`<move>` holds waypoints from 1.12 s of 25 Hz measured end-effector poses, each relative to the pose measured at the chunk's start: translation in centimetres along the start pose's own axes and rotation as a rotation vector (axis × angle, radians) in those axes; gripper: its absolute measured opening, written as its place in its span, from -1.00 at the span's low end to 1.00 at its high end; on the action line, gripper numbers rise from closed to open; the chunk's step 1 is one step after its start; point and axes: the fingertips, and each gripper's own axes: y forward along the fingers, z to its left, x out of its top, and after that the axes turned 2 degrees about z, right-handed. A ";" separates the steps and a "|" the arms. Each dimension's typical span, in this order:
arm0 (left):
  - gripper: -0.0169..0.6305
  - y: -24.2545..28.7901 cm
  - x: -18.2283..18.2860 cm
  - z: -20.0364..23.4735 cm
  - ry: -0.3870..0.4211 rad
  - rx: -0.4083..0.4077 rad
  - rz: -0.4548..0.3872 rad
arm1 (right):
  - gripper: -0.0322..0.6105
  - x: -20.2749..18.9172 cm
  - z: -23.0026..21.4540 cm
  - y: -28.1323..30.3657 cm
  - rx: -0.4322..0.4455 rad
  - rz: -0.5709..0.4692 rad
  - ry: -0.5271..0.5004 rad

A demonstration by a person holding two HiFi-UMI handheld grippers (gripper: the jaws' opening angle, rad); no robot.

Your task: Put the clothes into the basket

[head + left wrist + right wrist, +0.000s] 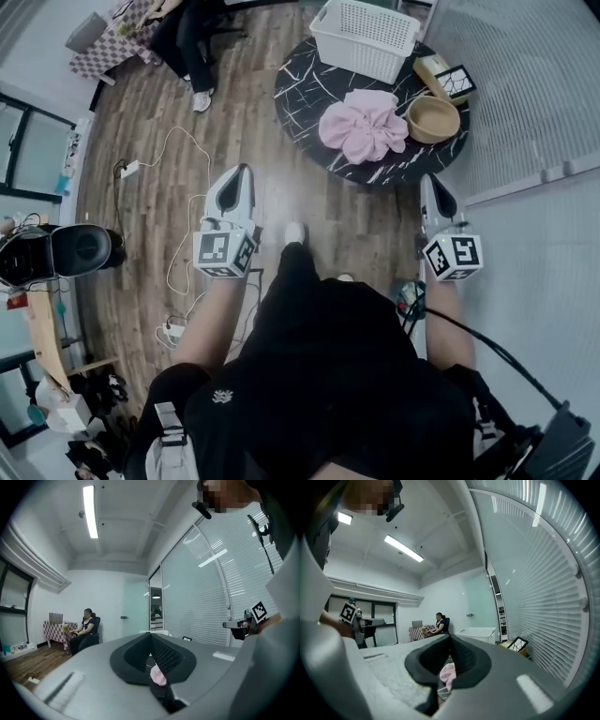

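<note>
Clothes (364, 127), a pink heap, lie upper right in the head view on the table (309, 89), beside basket (366, 37) and bowl (433, 119). The left gripper view shows the left gripper (150, 634) closed and empty. The right gripper view shows the right gripper (450, 637) closed too, plus the basket's side wall. Arriving closed might shove the bowl off.

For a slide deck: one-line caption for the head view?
Both shut, left gripper and right gripper hover short of a dark table bearing pink clothes, white basket, bowl.
</note>
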 end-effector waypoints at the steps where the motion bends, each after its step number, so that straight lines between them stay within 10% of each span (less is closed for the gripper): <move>1: -0.93 1.0 0.0 0.8 0.002 -0.011 -0.001 | -0.89 -0.1 0.1 0.7 -0.014 0.000 0.003; 19: -0.93 15.7 0.9 14.9 -0.003 -0.237 -0.001 | -0.89 1.9 3.9 14.8 -0.230 0.047 0.011; 28: -0.93 21.7 -0.2 17.6 -0.045 -0.330 -0.007 | -0.89 2.4 7.1 17.7 -0.293 0.090 -0.172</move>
